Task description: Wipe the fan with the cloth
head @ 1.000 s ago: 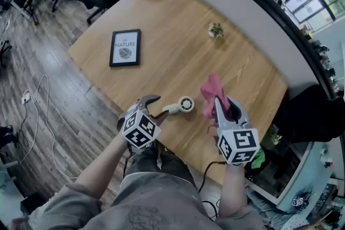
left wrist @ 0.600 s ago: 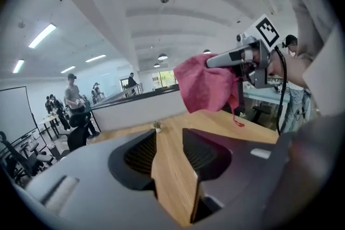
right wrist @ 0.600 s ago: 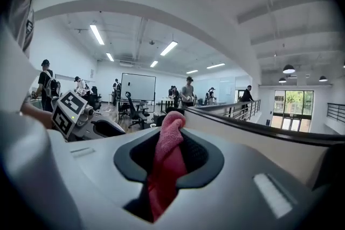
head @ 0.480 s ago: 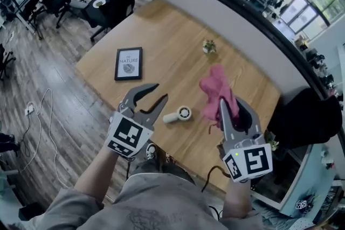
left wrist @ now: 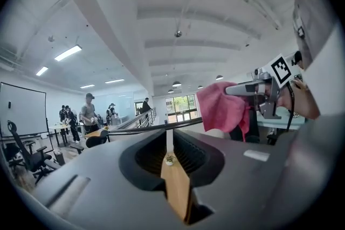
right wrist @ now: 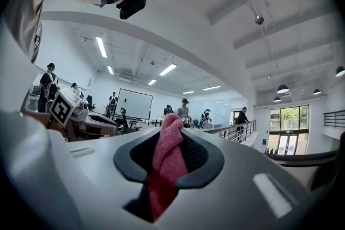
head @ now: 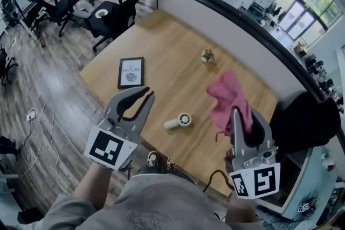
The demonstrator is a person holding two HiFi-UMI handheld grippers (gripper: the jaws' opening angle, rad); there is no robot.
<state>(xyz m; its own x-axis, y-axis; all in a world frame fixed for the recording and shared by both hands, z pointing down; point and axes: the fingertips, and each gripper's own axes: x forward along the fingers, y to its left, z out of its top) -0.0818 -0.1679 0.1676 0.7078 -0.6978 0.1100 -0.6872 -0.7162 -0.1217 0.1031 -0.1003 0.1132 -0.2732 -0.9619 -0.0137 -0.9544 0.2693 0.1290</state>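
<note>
A small white hand-held fan (head: 179, 122) lies on the wooden table (head: 161, 35) near its front edge, with nothing touching it. My right gripper (head: 237, 113) is raised above the table to the right of the fan, shut on a pink cloth (head: 229, 97) that bunches up beyond its tips. The cloth (right wrist: 167, 164) fills the gap between the jaws in the right gripper view. My left gripper (head: 144, 95) hangs high to the left of the fan. Its jaws are closing, with a narrow slit left and nothing between them (left wrist: 169, 140). The left gripper view also catches the cloth (left wrist: 221, 107).
A framed print (head: 131, 72) lies on the table's left part and a small potted plant (head: 207, 55) stands near the far edge. A low partition (head: 232, 13) borders the table behind. Office chairs (head: 116, 5) stand at the left, a cable (head: 43, 116) trails on the floor, and a dark bundle (head: 307, 121) sits at the right.
Both grippers have risen well above the table and levelled out. The left jaws went from wide apart to a narrow slit. The cloth rose with the right gripper.
</note>
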